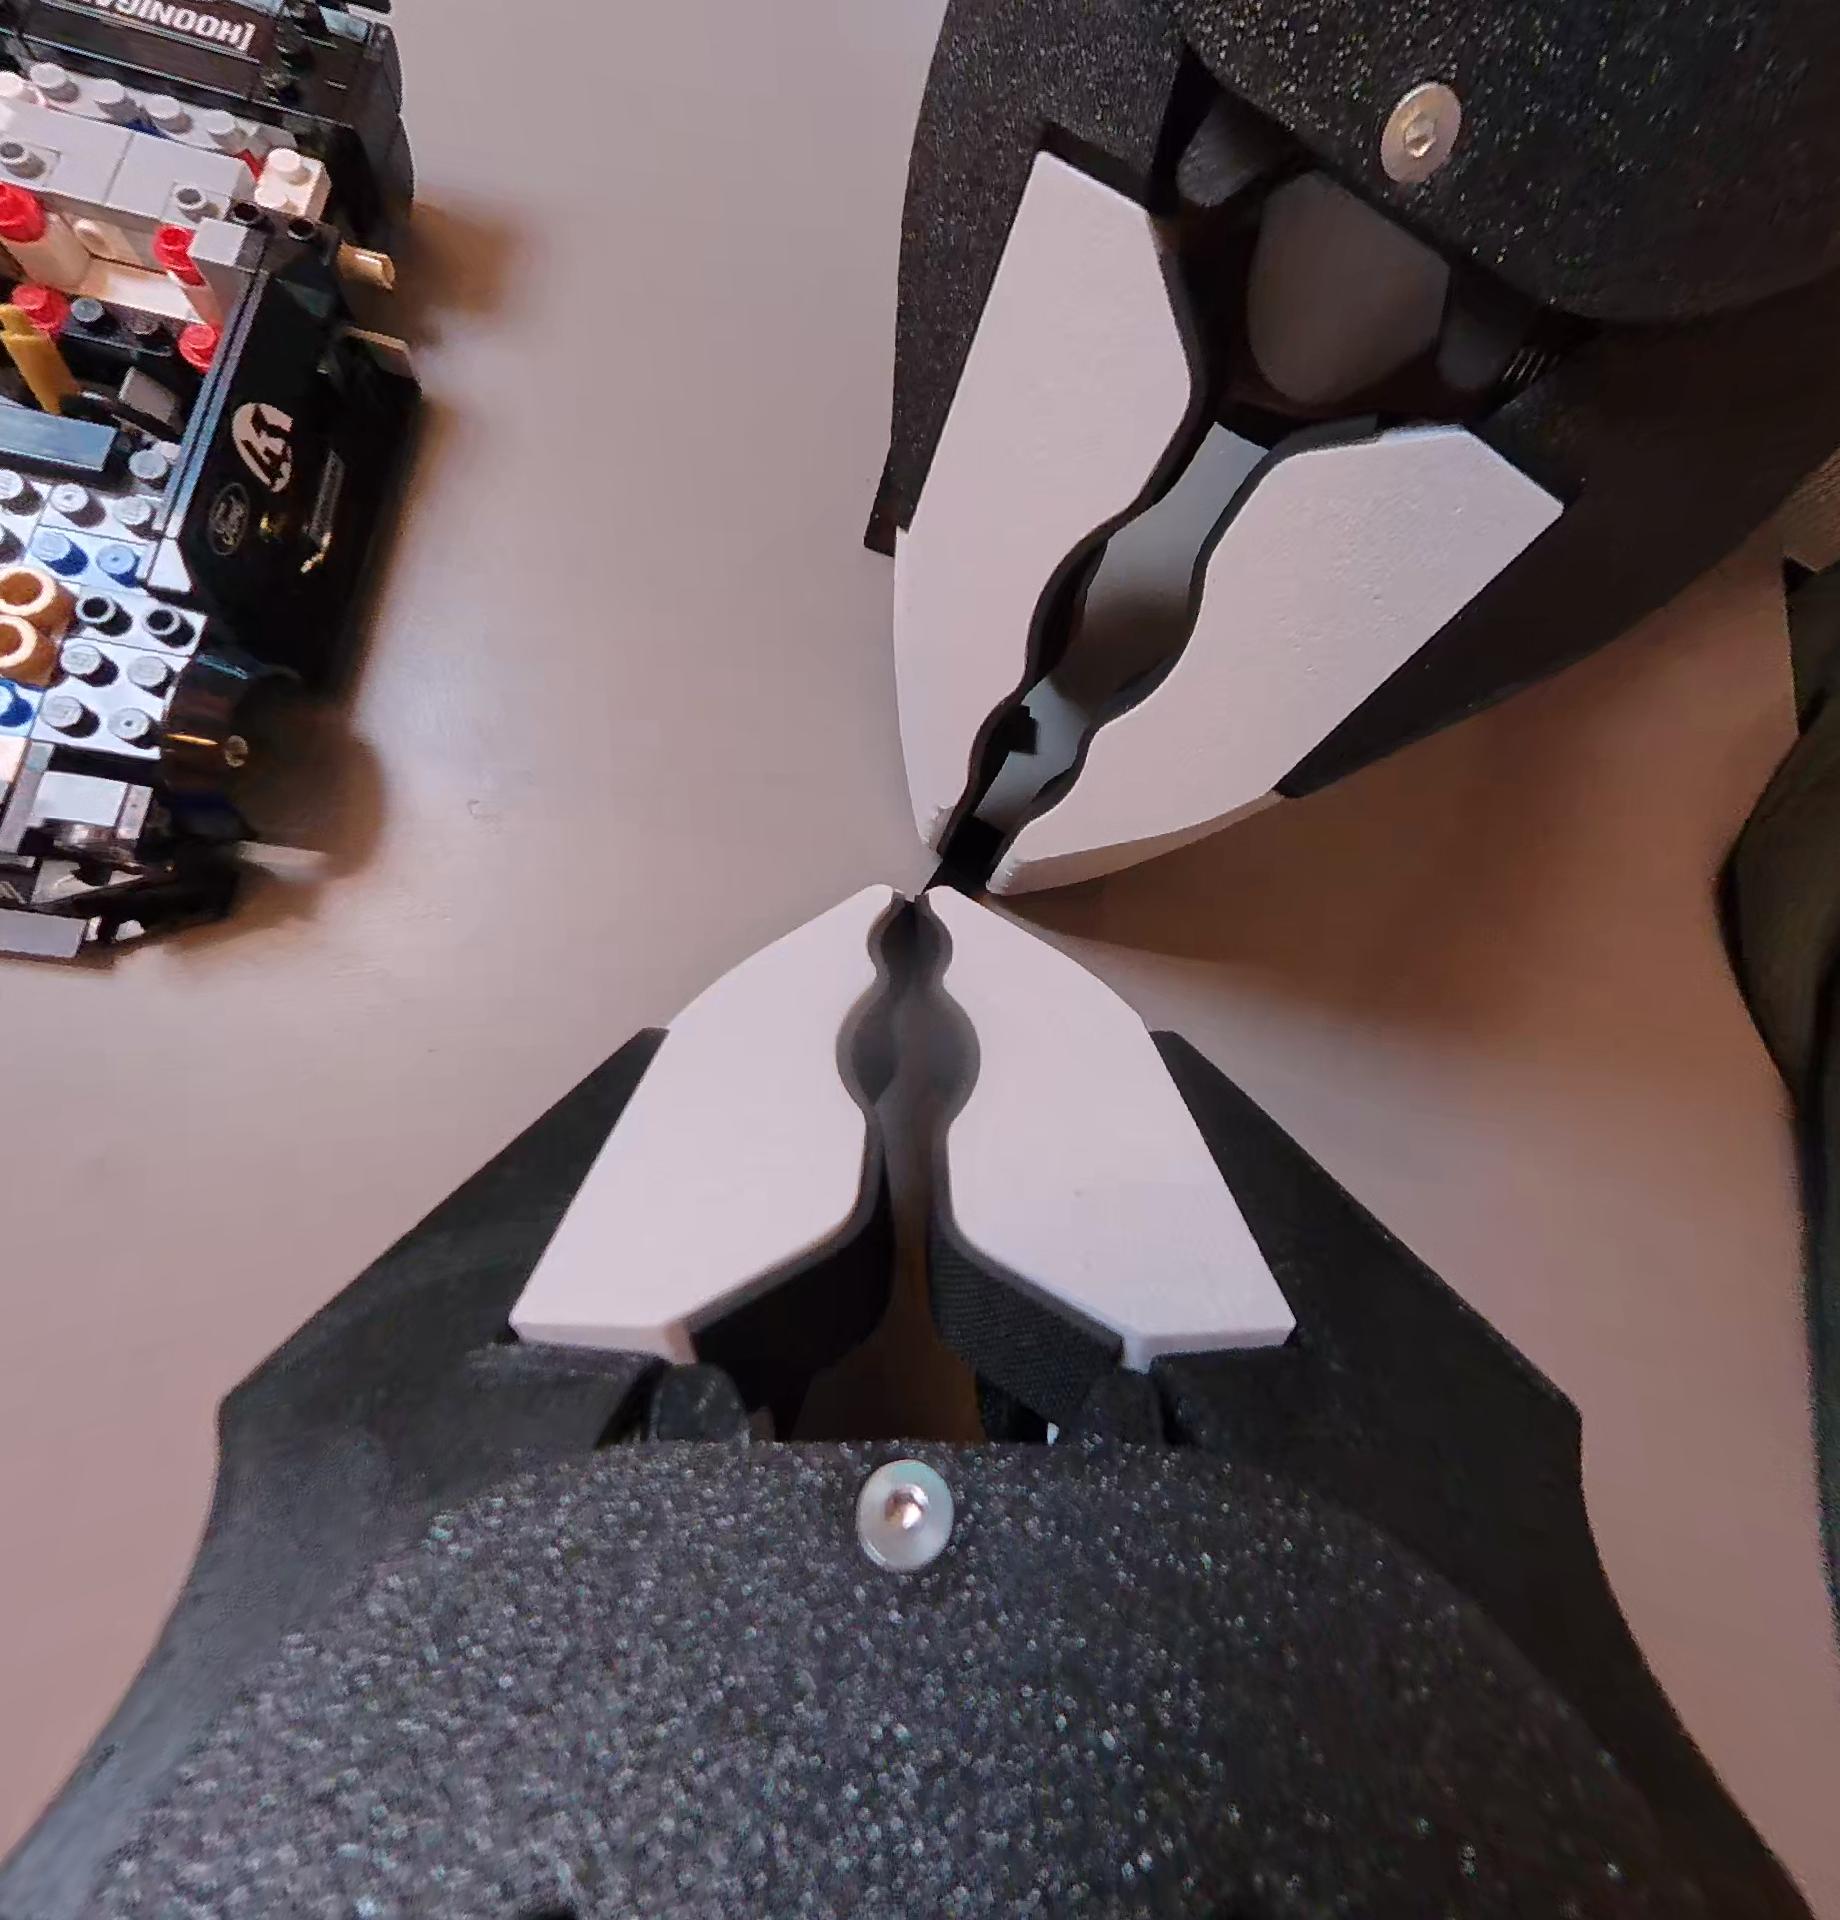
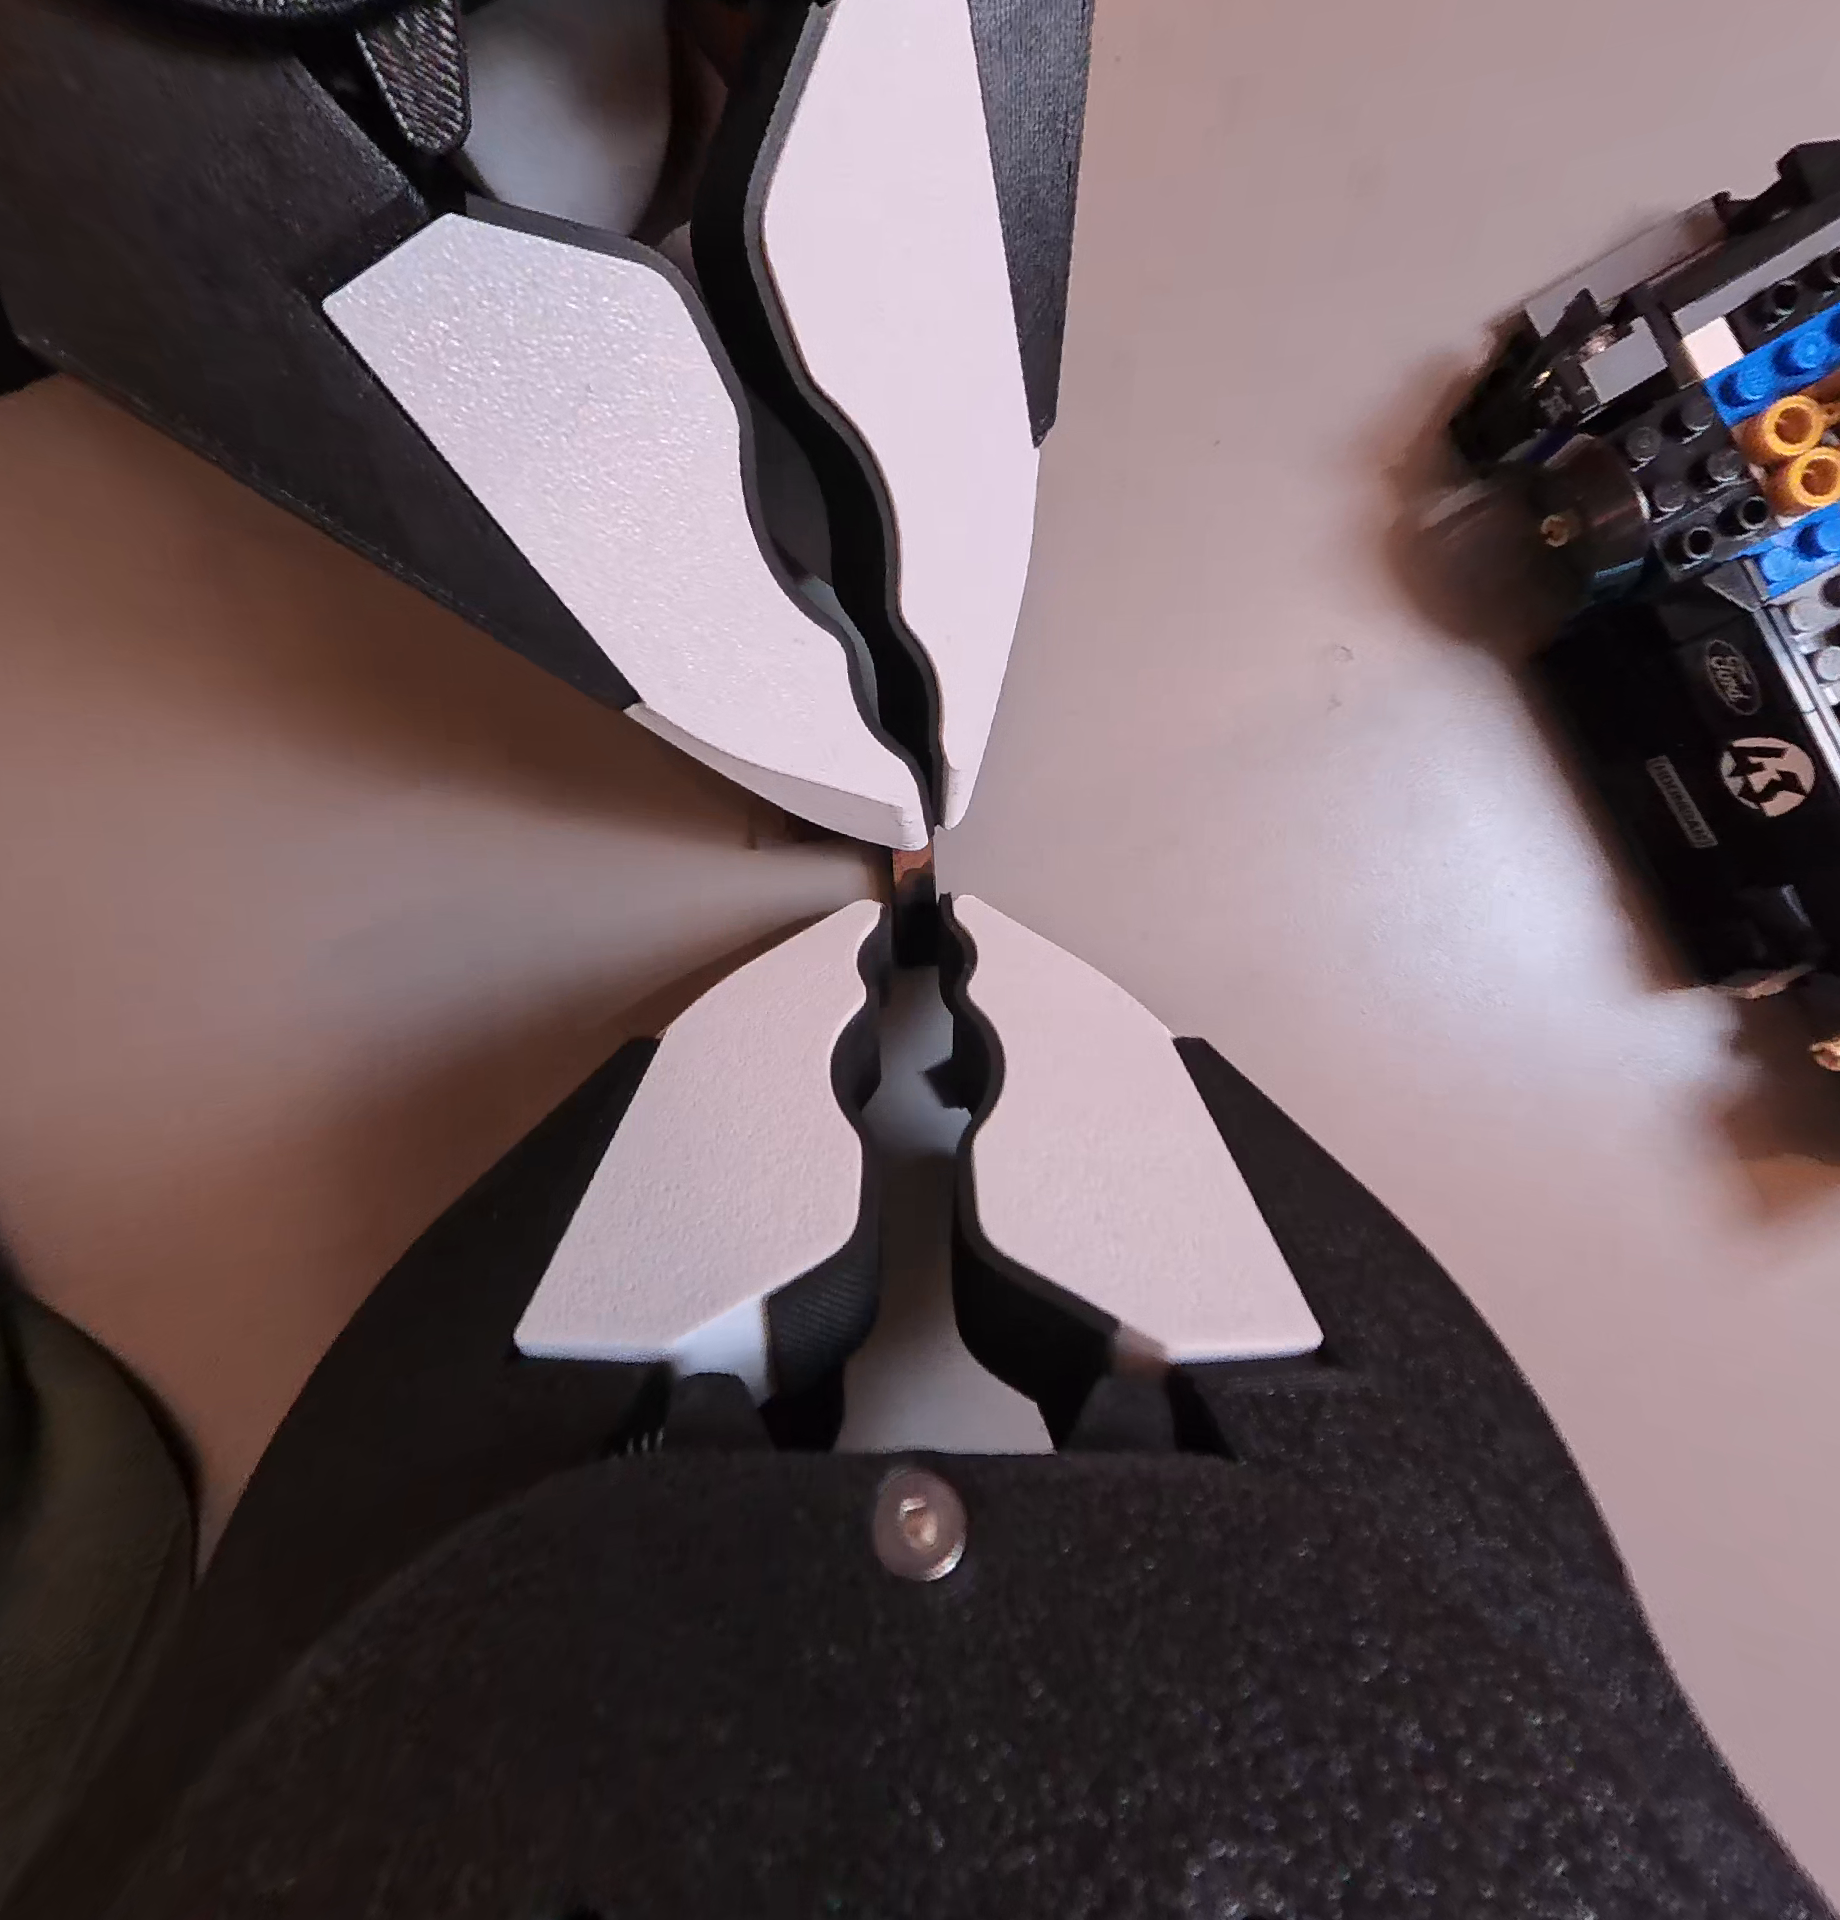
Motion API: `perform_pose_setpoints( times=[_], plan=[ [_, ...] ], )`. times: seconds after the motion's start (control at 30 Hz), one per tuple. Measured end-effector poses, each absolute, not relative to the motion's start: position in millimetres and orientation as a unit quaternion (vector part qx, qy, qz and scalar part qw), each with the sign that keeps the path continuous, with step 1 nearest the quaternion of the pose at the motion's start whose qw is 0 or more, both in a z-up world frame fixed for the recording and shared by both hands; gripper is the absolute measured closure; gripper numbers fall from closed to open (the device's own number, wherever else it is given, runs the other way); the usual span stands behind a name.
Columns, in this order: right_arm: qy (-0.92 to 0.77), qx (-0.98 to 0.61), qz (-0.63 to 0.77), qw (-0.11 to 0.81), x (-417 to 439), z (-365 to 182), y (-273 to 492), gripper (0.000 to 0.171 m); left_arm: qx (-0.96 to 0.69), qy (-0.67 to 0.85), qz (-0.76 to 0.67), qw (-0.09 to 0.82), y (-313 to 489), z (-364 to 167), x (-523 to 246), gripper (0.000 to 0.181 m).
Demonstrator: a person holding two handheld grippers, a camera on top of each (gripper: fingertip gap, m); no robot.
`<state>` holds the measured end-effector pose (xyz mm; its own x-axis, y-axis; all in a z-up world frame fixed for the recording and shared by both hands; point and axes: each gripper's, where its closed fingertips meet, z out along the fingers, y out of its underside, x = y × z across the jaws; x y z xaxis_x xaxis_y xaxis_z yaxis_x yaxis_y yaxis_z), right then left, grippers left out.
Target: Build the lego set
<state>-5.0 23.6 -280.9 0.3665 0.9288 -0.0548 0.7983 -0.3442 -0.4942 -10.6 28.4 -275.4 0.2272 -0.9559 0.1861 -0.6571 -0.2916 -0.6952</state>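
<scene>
Two grippers tip to tip, small black piece (image 2: 914, 920) mostly hidden.

Left wrist view: left gripper (image 1: 911, 902) at centre, entering from 6 o'clock; right gripper (image 1: 966, 868) tip to tip with it, entering from 1 o'clock, small piece (image 1: 963, 854) at its tips; Lego car (image 1: 116, 468) on table (image 1: 635, 468) at 10 o'clock, well apart

Right wrist view: car (image 2: 1726, 623) at 2 o'clock

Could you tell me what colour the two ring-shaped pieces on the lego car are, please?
Gold, side by side on the lego car; the ring-shaped pieces show sharpest in the right wrist view.
</scene>
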Motion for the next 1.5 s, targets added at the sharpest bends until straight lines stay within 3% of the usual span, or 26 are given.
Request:
perform_pose_setpoints(
  times=[0.33,0.57,0.77,1.13,1.5],
  plan=[
    [-0.551,-0.789,0.173,0.208,-4,-278,23,0.155,-0.738,0.548,-0.290,0.266,30,-276,-13,0.181],
    [-0.560,-0.780,0.180,0.215,-11,-276,22,0.154,-0.751,0.505,-0.300,0.302,43,-247,-29,0.176],
    [-0.552,-0.772,0.218,0.229,-23,-266,27,0.171,-0.771,0.511,-0.269,0.269,9,-263,-40,0.178],
    [-0.558,-0.775,0.216,0.201,-29,-275,27,0.171,-0.783,0.500,-0.267,0.257,-2,-279,-29,0.167],
    [-0.596,-0.758,0.185,0.188,-30,-280,24,0.171,-0.774,0.514,-0.258,0.264,-1,-281,-27,0.176]
  ],
)
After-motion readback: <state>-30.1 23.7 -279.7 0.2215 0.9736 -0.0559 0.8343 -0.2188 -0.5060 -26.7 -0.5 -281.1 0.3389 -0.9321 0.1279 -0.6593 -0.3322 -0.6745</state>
